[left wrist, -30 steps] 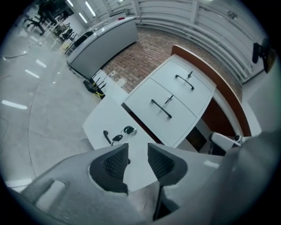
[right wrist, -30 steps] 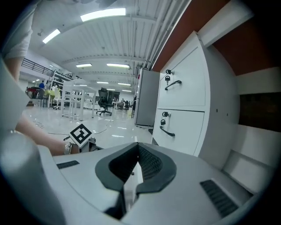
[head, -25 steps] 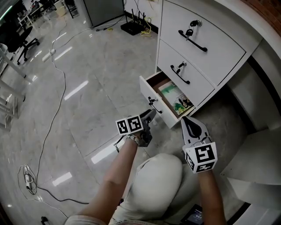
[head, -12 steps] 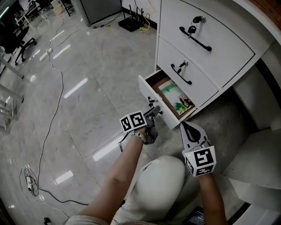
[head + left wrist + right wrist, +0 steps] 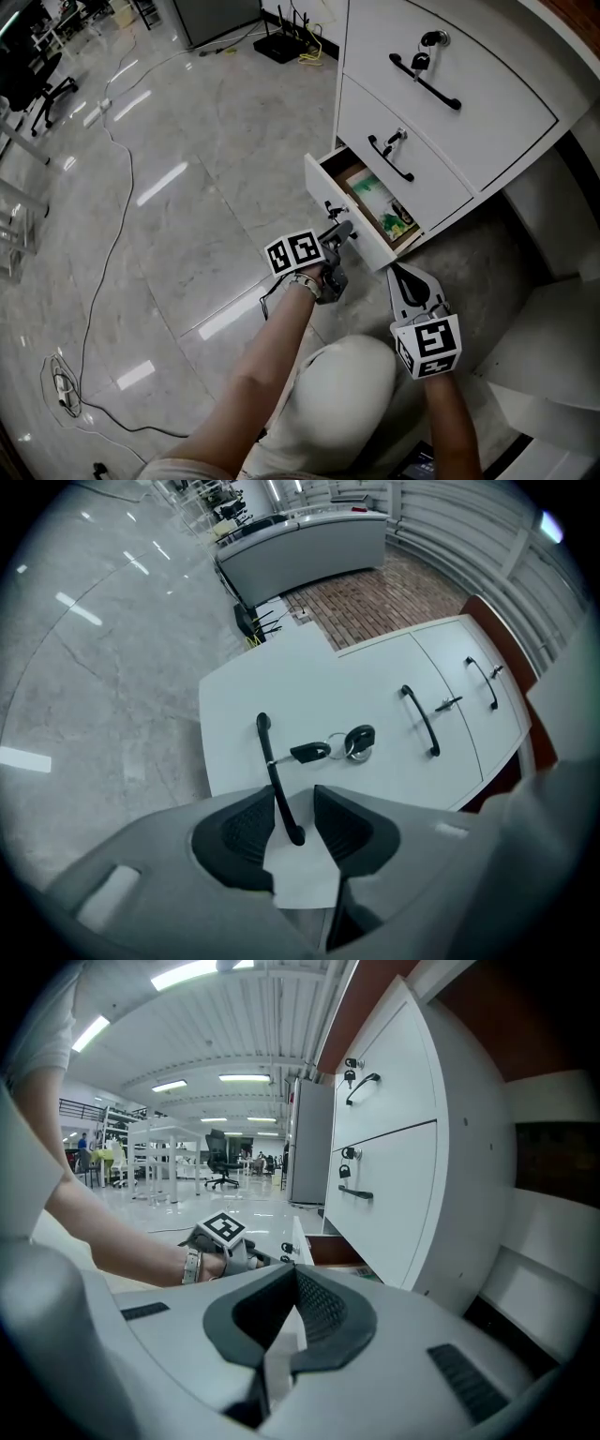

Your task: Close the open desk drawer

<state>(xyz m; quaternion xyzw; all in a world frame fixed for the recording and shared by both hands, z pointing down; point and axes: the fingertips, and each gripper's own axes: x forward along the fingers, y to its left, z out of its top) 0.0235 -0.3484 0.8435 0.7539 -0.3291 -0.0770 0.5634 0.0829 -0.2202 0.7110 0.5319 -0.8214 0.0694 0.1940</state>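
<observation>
Right, from the head view the bottom drawer (image 5: pixel 322 190) of the stack stands pulled out over the floor, with a green printed packet (image 5: pixel 375 202) lying inside. Neither gripper view shows me those contents clearly.

The left gripper view gives what the head view cannot. The drawer's black handle (image 5: pixel 272 766) has its lower end between the fingers of the left gripper (image 5: pixel 292 797). They stand apart and have just eased a little closer, with gaps on both sides, so nothing is clamped. That view also shows a key (image 5: pixel 309 752) in the lock, with a second key (image 5: pixel 359 740) on its ring. The right gripper view catches my left hand (image 5: pixel 220 1262) from the side, at the drawer front.

My left forearm reaches forward, the gripper tipped slightly down, its marker cube (image 5: pixel 302 253) facing up. The right gripper (image 5: pixel 396 272) hangs near the drawer's near corner, pointing at the stack, fingers closed together on nothing.

I count three drawers, one open and two shut, three black handles, and two grippers.
</observation>
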